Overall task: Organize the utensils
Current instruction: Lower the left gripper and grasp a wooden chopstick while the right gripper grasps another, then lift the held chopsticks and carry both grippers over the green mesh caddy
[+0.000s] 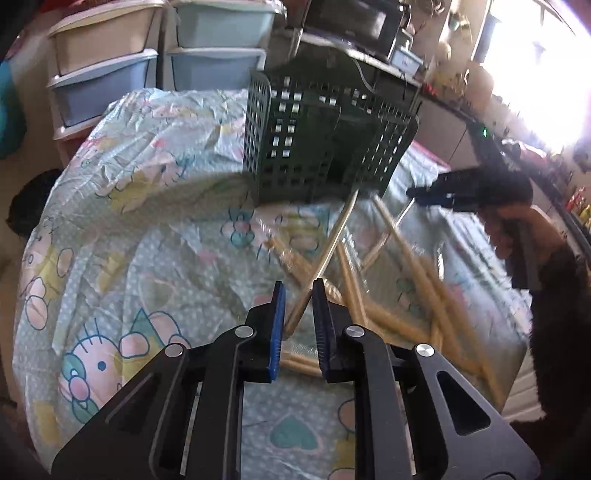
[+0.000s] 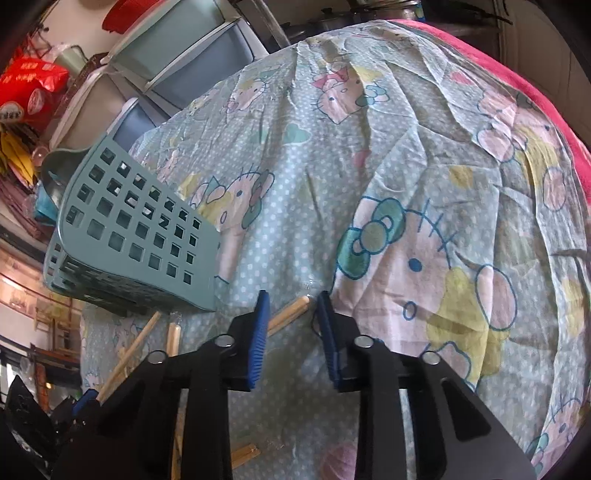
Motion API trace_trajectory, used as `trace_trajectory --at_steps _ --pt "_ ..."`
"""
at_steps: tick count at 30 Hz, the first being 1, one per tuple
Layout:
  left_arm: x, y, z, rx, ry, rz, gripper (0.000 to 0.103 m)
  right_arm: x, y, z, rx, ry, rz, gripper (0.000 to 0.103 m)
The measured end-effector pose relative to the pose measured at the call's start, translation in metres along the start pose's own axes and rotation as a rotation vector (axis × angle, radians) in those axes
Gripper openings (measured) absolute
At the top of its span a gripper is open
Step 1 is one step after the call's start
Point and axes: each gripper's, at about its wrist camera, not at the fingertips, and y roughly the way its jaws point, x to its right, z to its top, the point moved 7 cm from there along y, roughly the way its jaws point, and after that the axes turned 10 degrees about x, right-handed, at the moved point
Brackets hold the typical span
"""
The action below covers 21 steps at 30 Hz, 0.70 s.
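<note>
A green perforated utensil basket (image 1: 325, 136) stands on the cartoon-print cloth; it also shows in the right wrist view (image 2: 136, 232) at the left. Several wooden chopsticks (image 1: 417, 288) lie scattered in front of it. My left gripper (image 1: 298, 291) is open just above them, its jaws either side of one pale chopstick (image 1: 332, 243) that points at the basket. My right gripper (image 2: 291, 302) is open and empty over the cloth, with a chopstick end (image 2: 291, 310) between its tips; it also shows at the right of the left wrist view (image 1: 436, 192).
Plastic drawer units (image 1: 107, 70) stand behind the table. A dark appliance (image 1: 354, 22) sits behind the basket. A red edge (image 2: 535, 85) borders the cloth at the far side. More chopsticks (image 2: 133, 354) lie near the basket's base.
</note>
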Motion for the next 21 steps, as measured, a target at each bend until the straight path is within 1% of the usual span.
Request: trace_trajectory --at_steps 1,2,6,7,8,12,14,15,17,18,21 --pt "0.001 -0.003 0.003 0.015 -0.008 -0.008 0.010 0.002 -0.001 0.000 0.004 0.006 0.002 0.017" --pt "0.001 -0.004 0.005 0.021 -0.014 -0.011 0.009 0.003 -0.003 0.000 0.010 0.012 0.008 0.016" --pt "0.001 -0.012 0.018 0.062 -0.046 -0.029 0.008 0.007 -0.017 -0.001 0.055 0.044 0.059 0.014" --pt "0.003 -0.017 0.022 0.075 -0.055 -0.044 0.006 0.007 -0.021 -0.001 0.068 0.052 0.072 0.013" --pt "0.005 -0.020 0.026 0.089 -0.057 -0.054 0.005 0.006 -0.028 0.000 0.089 0.063 0.101 0.012" --pt "0.016 -0.035 0.046 0.136 -0.042 -0.062 0.003 -0.004 -0.056 0.005 0.161 0.051 0.161 0.009" --pt "0.022 -0.042 0.054 0.157 -0.030 -0.070 0.003 -0.015 -0.075 0.009 0.222 0.011 0.167 0.009" --pt "0.026 -0.044 0.059 0.166 -0.021 -0.072 0.003 -0.024 -0.087 0.012 0.265 -0.021 0.186 0.008" --pt "0.035 -0.049 0.070 0.181 0.002 -0.076 0.003 -0.039 -0.106 0.017 0.325 -0.070 0.225 0.007" --pt "0.037 -0.050 0.074 0.186 0.008 -0.072 0.003 -0.048 -0.116 0.021 0.355 -0.099 0.228 0.007" --pt "0.042 -0.055 0.086 0.200 0.010 -0.071 0.003 -0.066 -0.140 0.024 0.430 -0.174 0.251 0.006"
